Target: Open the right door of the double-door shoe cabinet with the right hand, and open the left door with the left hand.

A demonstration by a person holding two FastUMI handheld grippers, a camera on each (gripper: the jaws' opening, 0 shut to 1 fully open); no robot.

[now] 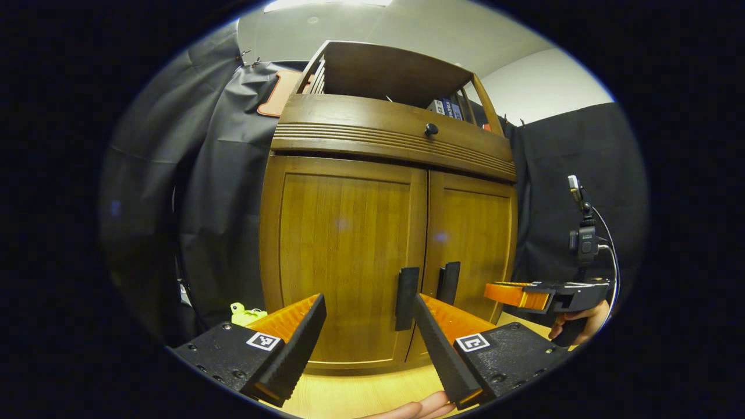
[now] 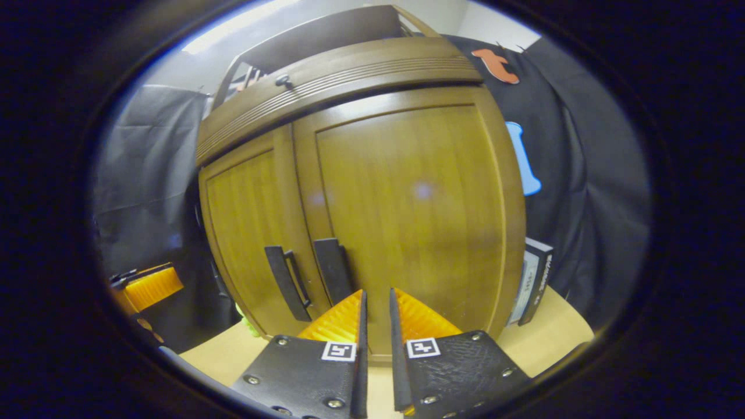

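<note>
Left gripper (image 1: 369, 326) stood with its fingers spread wide apart, gripping nothing, low in front of the shoe cabinet (image 1: 387, 233). I read its position from the left gripper view: the left door's handle (image 1: 407, 298) appeared between the two fingers, farther off, with no contact that I could confirm. Right gripper (image 2: 376, 317) had its fingers drawn close together, a narrow gap left between them and nothing in that gap. In the right gripper view it pointed at the lower part of the right door (image 2: 407, 215), just beside the right door's handle (image 2: 333, 270) and not touching it.

Both doors were shut. The left door (image 1: 343, 256) and the right door met flush at the cabinet's centre seam, and the two dark vertical handles stood side by side at that seam, low on the doors. A ribbed wooden band with a small dark knob (image 1: 430, 129) ran across the cabinet above the doors.

The cabinet stood on a light wooden surface (image 1: 361, 393). A small yellow-green object (image 1: 244, 314) lay at the cabinet's left foot. In the left gripper view, the right gripper showed to the right of the cabinet, held by a hand (image 1: 582, 323).
</note>
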